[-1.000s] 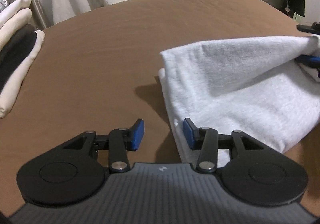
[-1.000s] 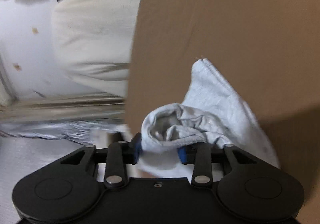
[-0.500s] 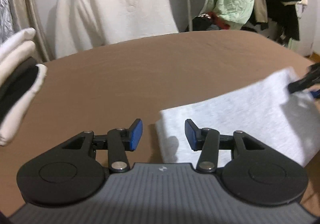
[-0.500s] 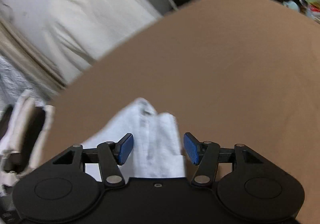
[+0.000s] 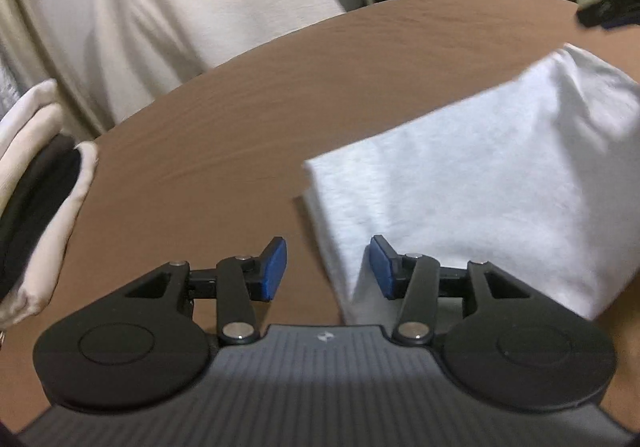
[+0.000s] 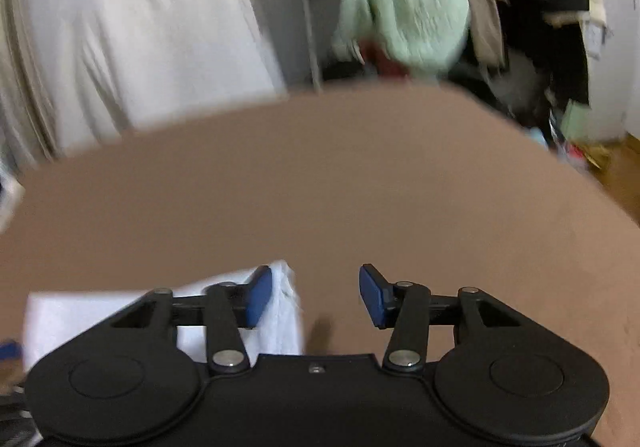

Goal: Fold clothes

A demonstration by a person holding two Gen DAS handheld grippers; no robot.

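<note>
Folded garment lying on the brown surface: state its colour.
The folded garment is plain white or very light grey, without pattern; the left wrist view shows it best.

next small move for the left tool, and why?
Probably ease the left tool forward and close on the near corner of the white garment. Its pads stand open, that corner lies between them unpinched, and the right tool is open off the cloth's edge.

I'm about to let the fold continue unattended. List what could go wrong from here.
1. The folded white cotton garment bulges at its far corner; left alone, the fold may spring loose.
2. Only the garment's near edge sits between the pads of the open left gripper; closing might catch one layer.
3. The right gripper is open, empty, beside the garment.
</note>
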